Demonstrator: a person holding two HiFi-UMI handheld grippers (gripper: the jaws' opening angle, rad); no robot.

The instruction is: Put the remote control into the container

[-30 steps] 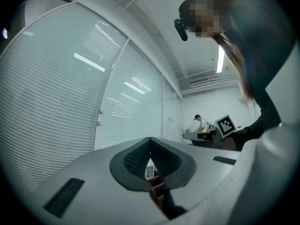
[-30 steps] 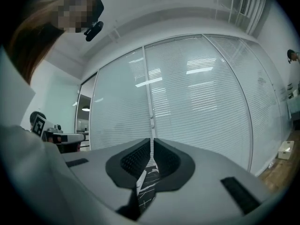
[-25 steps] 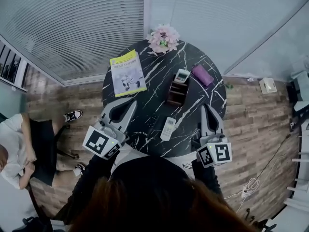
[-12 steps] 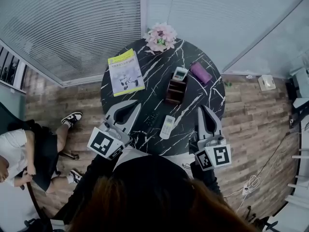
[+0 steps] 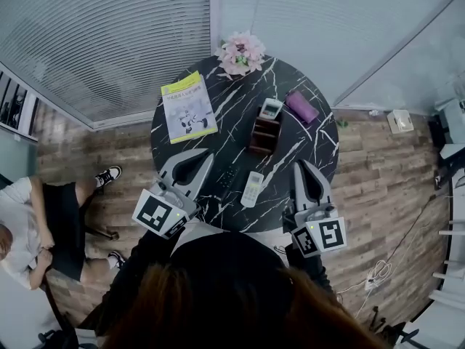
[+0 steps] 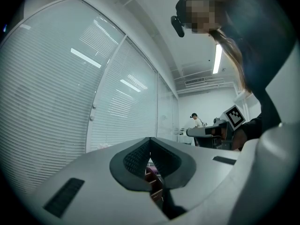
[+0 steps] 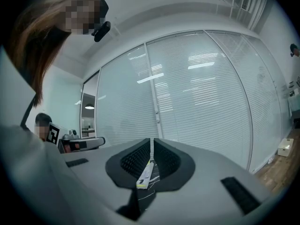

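A white remote control (image 5: 252,189) lies on the round black marble table (image 5: 320,147), near its front edge and between my two grippers. Beyond it stands the brown wooden container (image 5: 264,135), with a small white device (image 5: 272,109) at its far end. My left gripper (image 5: 205,156) hovers left of the remote with its jaws shut and nothing in them (image 6: 150,146); a bit of the container (image 6: 152,179) shows below its pads. My right gripper (image 5: 299,164) hangs right of the remote, jaws together but for a thin slit, holding nothing (image 7: 152,146).
A yellow-edged booklet (image 5: 187,107) lies at the table's left, pink flowers (image 5: 240,52) at the back, a purple case (image 5: 301,107) at the right. A dark object (image 5: 225,179) lies left of the remote. A person (image 5: 33,224) sits on the floor side at left.
Both grippers and the remote stay where they were. The seated person at the left has shifted their legs, and the head view has swayed slightly.
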